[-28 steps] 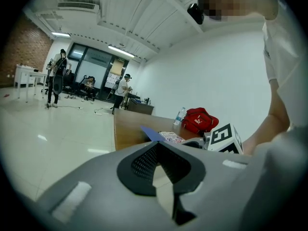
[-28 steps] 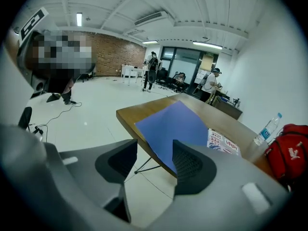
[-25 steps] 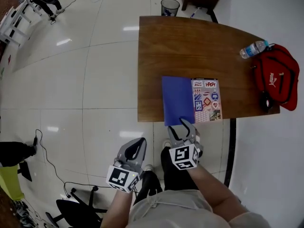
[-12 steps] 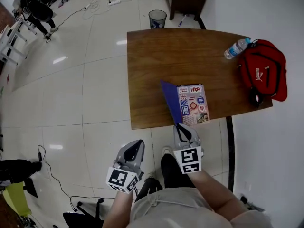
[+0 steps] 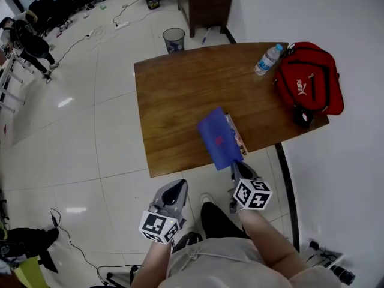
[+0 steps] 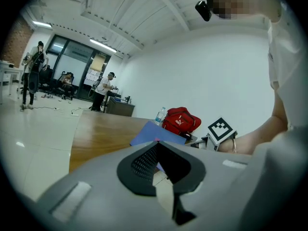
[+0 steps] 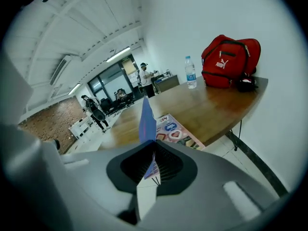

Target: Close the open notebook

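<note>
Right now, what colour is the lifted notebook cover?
The thin notebook cover is blue; the head view shows it best.

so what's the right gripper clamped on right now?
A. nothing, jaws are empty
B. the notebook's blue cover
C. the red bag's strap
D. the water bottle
B: in the right gripper view the right gripper has its jaws shut on the near edge of the blue cover, which stands raised on edge above the sticker page lying flat on the table.
</note>
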### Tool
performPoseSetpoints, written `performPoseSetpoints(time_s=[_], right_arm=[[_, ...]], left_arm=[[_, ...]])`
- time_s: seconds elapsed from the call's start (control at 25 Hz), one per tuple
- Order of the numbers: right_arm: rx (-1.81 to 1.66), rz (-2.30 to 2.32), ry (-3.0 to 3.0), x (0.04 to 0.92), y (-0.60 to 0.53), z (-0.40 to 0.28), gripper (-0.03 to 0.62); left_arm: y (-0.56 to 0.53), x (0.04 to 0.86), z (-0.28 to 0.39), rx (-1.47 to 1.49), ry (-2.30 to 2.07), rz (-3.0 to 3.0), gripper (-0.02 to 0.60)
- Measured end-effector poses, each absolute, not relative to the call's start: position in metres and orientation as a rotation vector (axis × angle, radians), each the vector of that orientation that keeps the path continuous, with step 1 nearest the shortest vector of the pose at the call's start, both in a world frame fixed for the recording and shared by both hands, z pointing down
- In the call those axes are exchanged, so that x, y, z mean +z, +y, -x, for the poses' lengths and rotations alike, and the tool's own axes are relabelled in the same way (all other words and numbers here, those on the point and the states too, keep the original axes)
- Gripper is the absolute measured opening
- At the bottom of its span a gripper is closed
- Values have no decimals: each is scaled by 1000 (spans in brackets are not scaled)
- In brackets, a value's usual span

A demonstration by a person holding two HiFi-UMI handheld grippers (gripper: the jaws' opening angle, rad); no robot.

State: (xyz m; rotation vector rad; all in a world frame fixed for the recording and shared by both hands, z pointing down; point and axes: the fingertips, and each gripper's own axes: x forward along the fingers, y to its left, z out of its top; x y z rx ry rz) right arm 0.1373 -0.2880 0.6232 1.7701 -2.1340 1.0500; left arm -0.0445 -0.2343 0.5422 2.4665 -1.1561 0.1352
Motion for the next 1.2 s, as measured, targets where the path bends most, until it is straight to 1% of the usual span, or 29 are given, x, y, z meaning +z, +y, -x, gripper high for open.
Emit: performPoseSetpoints(time_s=[0.12,0.24,0.36,0.52,0.6,0.72,0.88,0.92,0.96,1.04,1.08,1.2], right_arm=[[1015,-1759,-2080,643,-295,-155,14],[1057,-1728,-2027,670,-302,-165,20],[1106,-1671,-2005,691,-306,-162,33],[1078,-1608,-2056,696,-316,-148,40],[1100,-1586,-2073,692,-316,-145,79],[1112,-1604,-2074,679,-310,-149,172],[964,-1678,-2108,646,-297,-163,175],[896,-1688,-2130,635,-294,-164,173],[815,-1687,-2155,623,-289,-164,146],[620,-1657,-2211,597,-274,-157,23],[524,-1633,-2240,584,-264,-151,5],[319,-1583,-2321,546,-232,-133,5]], left_arm=[[-243,553,36,159,-1148,-2448,4],[-255,568,33,175,-1160,-2412,3],[-264,580,31,171,-1172,-2376,3],[-273,594,30,157,-1186,-2342,3],[-274,596,30,149,-1195,-2330,4],[-272,589,32,130,-1204,-2330,4],[-264,564,38,91,-1224,-2382,3],[-260,556,40,75,-1237,-2397,3],[-254,547,43,60,-1250,-2411,3],[-238,528,50,34,-1275,-2443,4],[-227,518,53,18,-1288,-2460,3],[-191,488,62,-30,-1326,-2513,4]])
